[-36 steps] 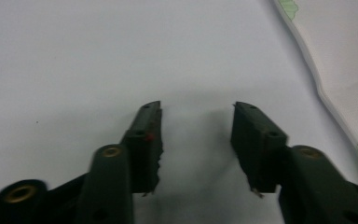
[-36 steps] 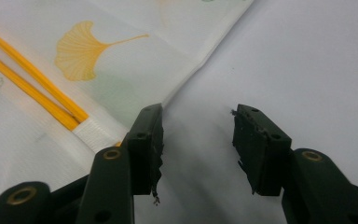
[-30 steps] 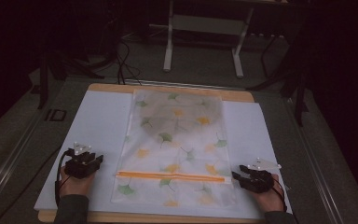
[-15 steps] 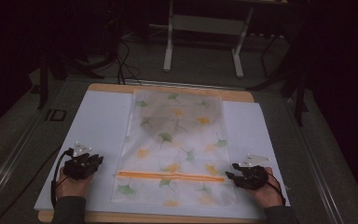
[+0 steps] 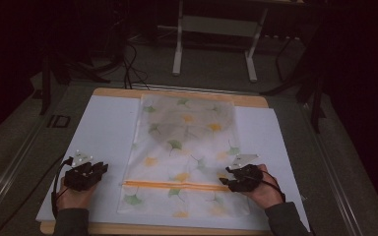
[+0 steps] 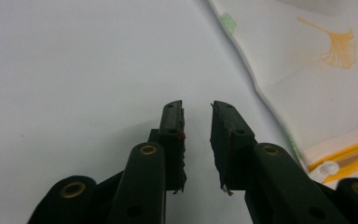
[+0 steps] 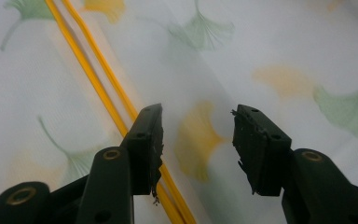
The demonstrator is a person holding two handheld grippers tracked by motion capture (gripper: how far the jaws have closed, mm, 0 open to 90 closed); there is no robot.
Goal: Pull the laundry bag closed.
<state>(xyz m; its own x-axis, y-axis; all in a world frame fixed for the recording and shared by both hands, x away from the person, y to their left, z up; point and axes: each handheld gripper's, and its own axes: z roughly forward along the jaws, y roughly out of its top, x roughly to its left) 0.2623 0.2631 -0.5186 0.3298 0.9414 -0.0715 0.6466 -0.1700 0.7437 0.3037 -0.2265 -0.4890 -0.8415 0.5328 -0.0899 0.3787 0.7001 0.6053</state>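
A translucent bag (image 5: 187, 142) printed with green and yellow ginkgo leaves lies flat on a white mat (image 5: 103, 132). An orange zip strip (image 5: 172, 185) crosses the bag near its front end. My left gripper (image 5: 100, 169) rests on the mat left of the bag. Its jaws have just been closing, and they stand open (image 6: 196, 105) with a narrow gap and nothing between them. The bag's edge (image 6: 307, 70) and a white slider (image 6: 328, 168) lie to their right. My right gripper (image 5: 228, 178) is over the bag's right side by the zip strip (image 7: 88, 65). It is open (image 7: 198, 112) and empty, its jaws just opening.
The mat covers a wooden table (image 5: 118, 92). Behind the table stand a metal frame (image 5: 211, 44) and dark stands with cables on the floor. Bare mat lies on both sides of the bag.
The right hand has moved left, from the mat beside the bag to over the bag's right edge at the zip strip. The left hand has stayed about where it was.
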